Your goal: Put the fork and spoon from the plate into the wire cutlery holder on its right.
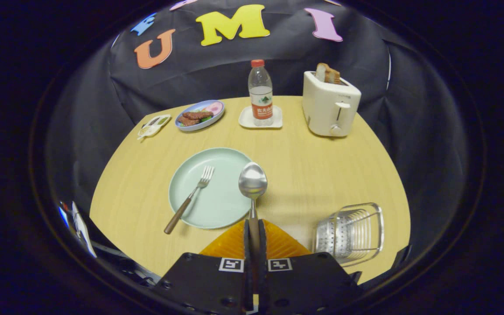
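Spoon (253,188) sits clamped by its handle in the gripper (254,238), bowl just ahead; fork (189,199) lies on the plate (221,210) ahead-left, wire cutlery holder (350,234) right of the jaws.

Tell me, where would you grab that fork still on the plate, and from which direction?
By its brown handle, I'd judge. The fork lies flat with its tines on the plate and its handle end sticking out over the plate's near-left rim onto the table, so fingers can straddle it there, coming from above. The tool is now shut on the spoon.
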